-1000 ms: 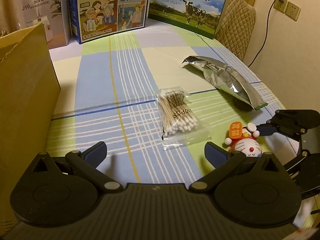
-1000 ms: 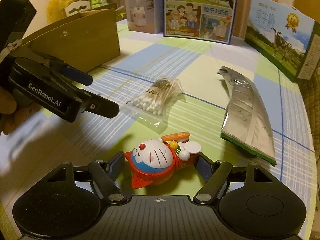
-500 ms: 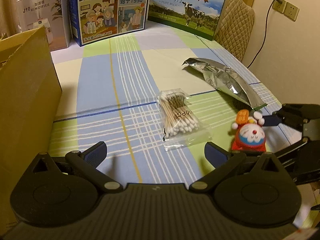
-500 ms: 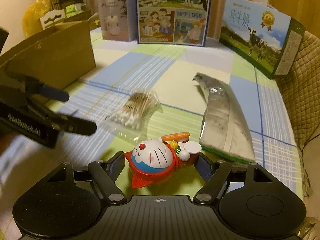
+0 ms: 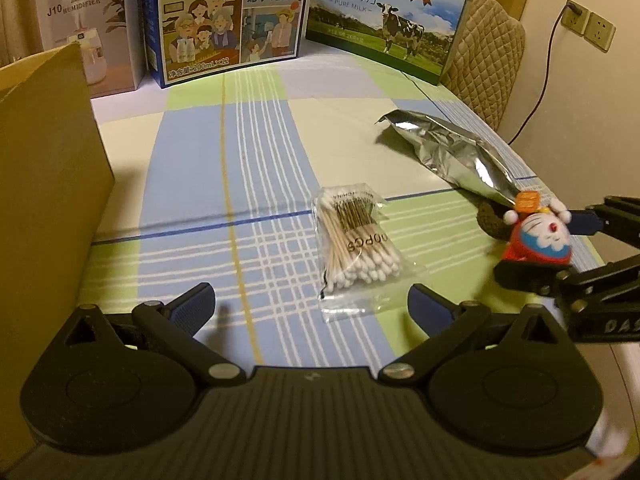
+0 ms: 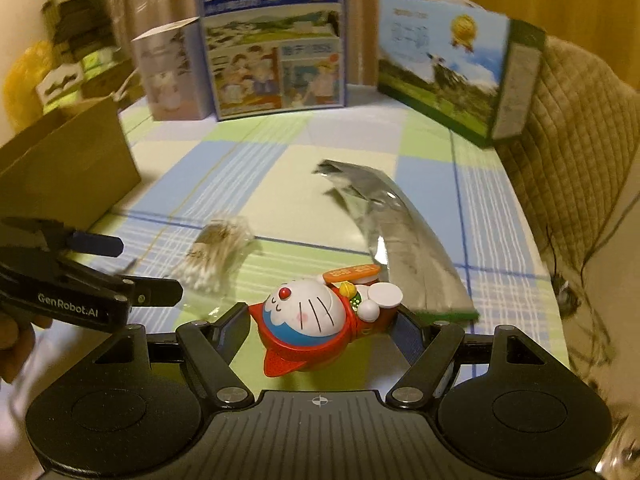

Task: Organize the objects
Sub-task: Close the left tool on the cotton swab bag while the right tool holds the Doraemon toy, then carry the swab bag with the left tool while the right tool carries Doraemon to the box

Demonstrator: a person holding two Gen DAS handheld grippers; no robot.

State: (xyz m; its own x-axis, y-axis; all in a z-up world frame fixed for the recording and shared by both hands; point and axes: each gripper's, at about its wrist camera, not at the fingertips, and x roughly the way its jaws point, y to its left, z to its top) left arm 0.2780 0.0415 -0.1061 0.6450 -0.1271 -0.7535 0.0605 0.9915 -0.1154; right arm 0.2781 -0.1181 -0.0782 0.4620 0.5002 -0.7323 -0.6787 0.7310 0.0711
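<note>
Right gripper (image 6: 320,320) is clamped on the cat figurine (image 6: 316,316), one jaw at its red hood and one at its base, the toy lying sideways between them at lower centre of the right wrist view. Against a second ago, the figurine has left the tablecloth (image 5: 256,160): in the left wrist view it now hangs tilted at the right edge of frame, clear of the cloth, in front of the foil bag's (image 5: 452,152) near end. Judgement: pickup complete, transfer under way, probably toward the cardboard box (image 5: 44,184) at far left.

Left gripper (image 5: 312,300) stands wide open and empty at bottom of frame, just short of the cotton swab packet (image 5: 356,240).

Right wrist view is motion-blurred; swabs and milk cartons (image 6: 272,40) read poorly. Box interior is not visible.
</note>
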